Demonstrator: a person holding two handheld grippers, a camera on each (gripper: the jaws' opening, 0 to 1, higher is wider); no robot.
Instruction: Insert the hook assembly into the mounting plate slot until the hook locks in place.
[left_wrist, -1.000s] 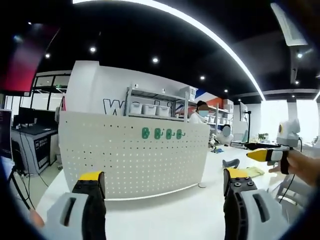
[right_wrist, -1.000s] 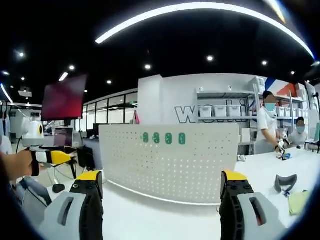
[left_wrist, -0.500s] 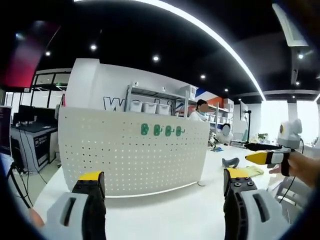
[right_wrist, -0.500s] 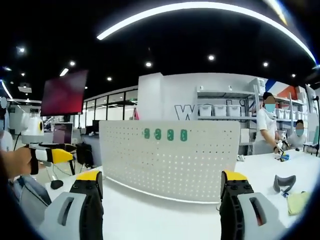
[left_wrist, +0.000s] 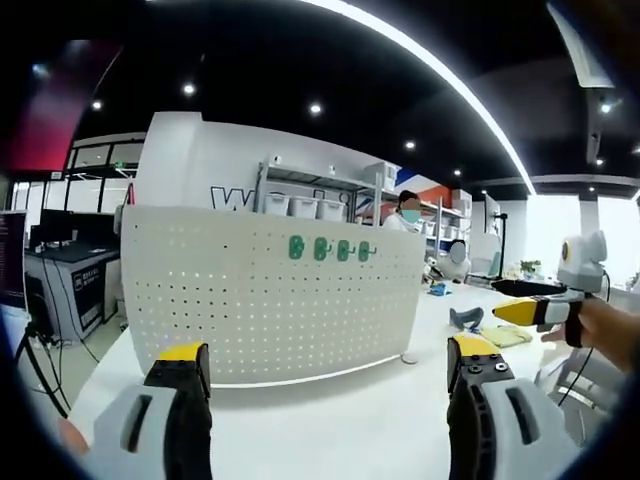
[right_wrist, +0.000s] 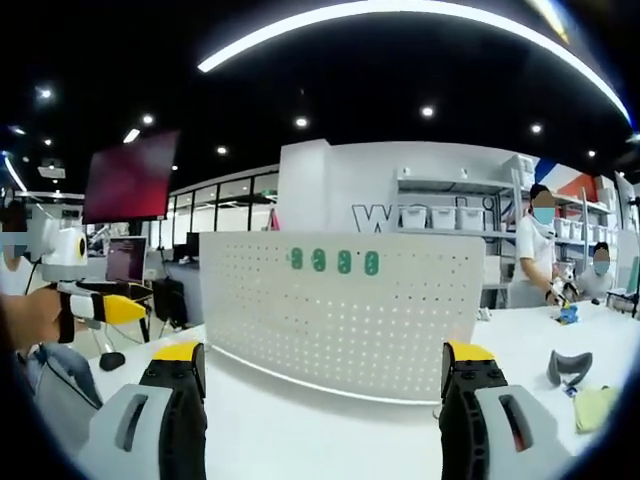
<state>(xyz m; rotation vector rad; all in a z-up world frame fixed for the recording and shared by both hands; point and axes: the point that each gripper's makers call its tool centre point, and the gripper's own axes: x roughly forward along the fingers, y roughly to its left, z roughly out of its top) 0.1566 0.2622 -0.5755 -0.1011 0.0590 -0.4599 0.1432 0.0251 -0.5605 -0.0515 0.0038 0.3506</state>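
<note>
Hooks (right_wrist: 334, 261), four green ones, hang on the pegboard (left_wrist: 270, 300), details unreadable; both claws (left_wrist: 330, 375) (right_wrist: 325, 375) gape empty.

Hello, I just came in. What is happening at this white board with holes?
A person holds tongs in each hand, both open and empty, facing an upright white pegboard on a white table. Four green hooks already sit in a row near its top. The left tongs and right tongs hang short of the board, touching nothing.

A pegboard (left_wrist: 270, 295) stands upright on the bench (left_wrist: 330, 430) at twelve o'clock, four hooks (left_wrist: 330, 249) in a row near its top edge; shelving (right_wrist: 455, 215) stands behind it.
</note>
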